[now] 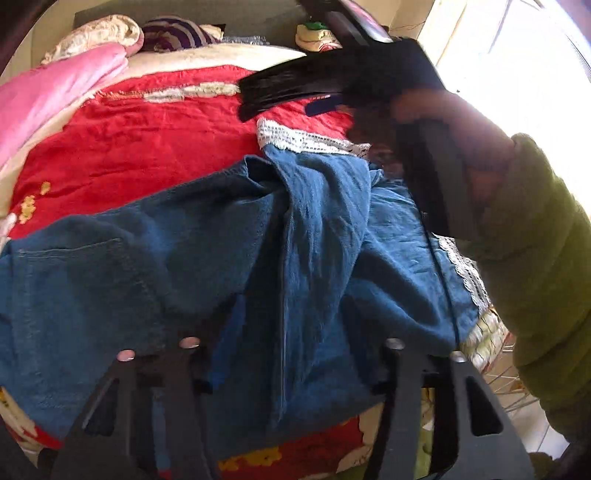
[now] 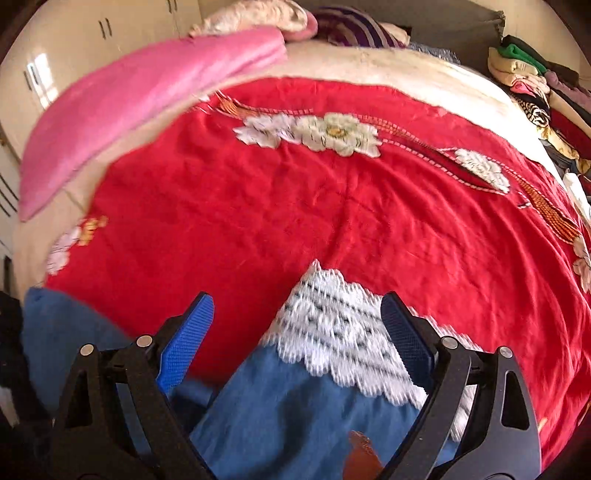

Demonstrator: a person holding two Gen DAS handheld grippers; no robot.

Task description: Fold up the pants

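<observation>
Right, the blue pants (image 1: 207,258) lie bunched on the red bedspread (image 1: 140,140), w/ one leg folded over itself so a thick ridge of denim runs down the middle of the left wrist view. A back pocket seam shows on the left part of the cloth. The leg ends carry a white lace hem (image 2: 343,332); in the left view one strip of it sits at the far end of the folded leg and another along the right edge nr the bed's side. The left gripper (image 1: 288,343) is low over the pants, its black arms dug into or behind the denim; the tips are hidden by fabric, so can't tell whether they're spread or pinching. The right gripper (image 2: 299,339) hovers over the lace hem w/ its jaws spread wide, blue ribbed pads (image 2: 184,339) apart on either side of the lace, and it looks clear of the cloth, though blur makes contact hard to judge. In the left view that same tool shows at upper right, held by a hand (image 1: 476,147) in a green sleeve (image 1: 546,266). Further back on the bed: a pink blanket (image 2: 147,96), a purple striped pillow (image 2: 351,26), and a stack of folded clothes (image 2: 532,81) at the right.
</observation>
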